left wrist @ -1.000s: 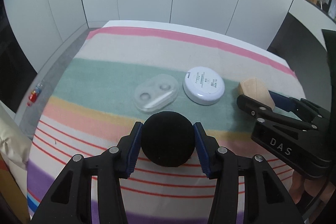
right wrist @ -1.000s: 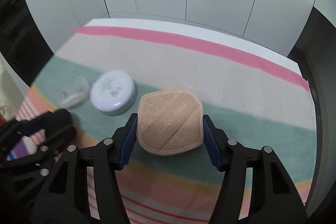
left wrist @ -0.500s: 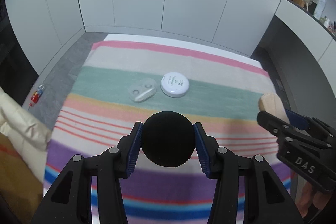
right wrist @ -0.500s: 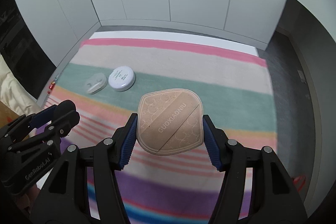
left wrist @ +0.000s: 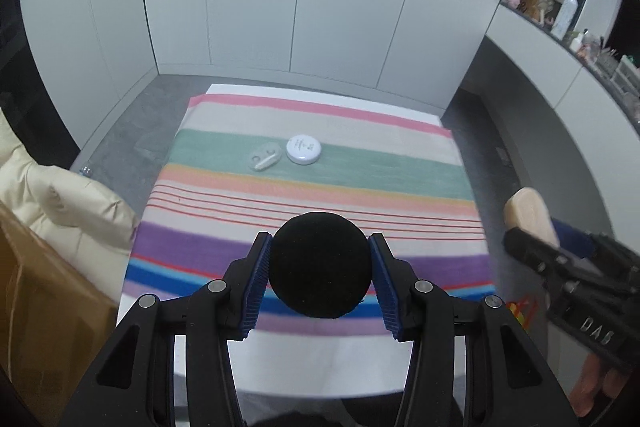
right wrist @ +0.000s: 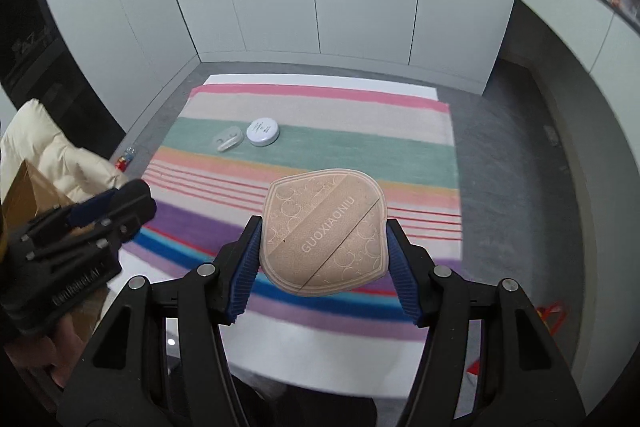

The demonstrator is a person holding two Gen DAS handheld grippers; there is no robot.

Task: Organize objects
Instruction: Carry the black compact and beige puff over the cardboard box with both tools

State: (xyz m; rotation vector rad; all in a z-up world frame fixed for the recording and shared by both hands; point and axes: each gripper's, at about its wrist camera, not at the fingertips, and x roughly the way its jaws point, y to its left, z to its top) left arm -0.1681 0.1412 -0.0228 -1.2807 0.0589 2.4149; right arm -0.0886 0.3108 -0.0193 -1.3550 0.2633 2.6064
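High above the striped cloth (left wrist: 320,183) that covers the white tabletop (left wrist: 320,359), the left gripper (left wrist: 319,273) is clamped on a round black sponge puff (left wrist: 319,264), its blue-padded fingers (left wrist: 256,283) pressing the puff's left and right edges. In the right wrist view, the right gripper (right wrist: 323,239) grips a beige powder puff (right wrist: 324,231) in the same way; the puff has rounded corners, an embossed circle pattern and a diagonal band printed "GUOXIAONIU". Both puffs are held in the air over the near, purple-and-blue end of the cloth.

Far down on the green stripe lie two things just beside each other: a round white compact (left wrist: 303,149) with small print on its lid, and to its left a clear plastic case (left wrist: 264,157) with two round hollows. They look very close, but whether they touch cannot be told. The same pair shows in the right wrist view, compact (right wrist: 262,131) and clear case (right wrist: 228,139).

Each gripper appears at the edge of the other's view, the right one at the right edge with the beige puff seen edge-on (left wrist: 530,213). A cream padded jacket (left wrist: 60,203) lies left of the tabletop, next to a brown cardboard box (left wrist: 44,307). White cabinet doors (left wrist: 300,7) close the far side of the room, and a shelf with bottles (left wrist: 564,13) runs along the right.
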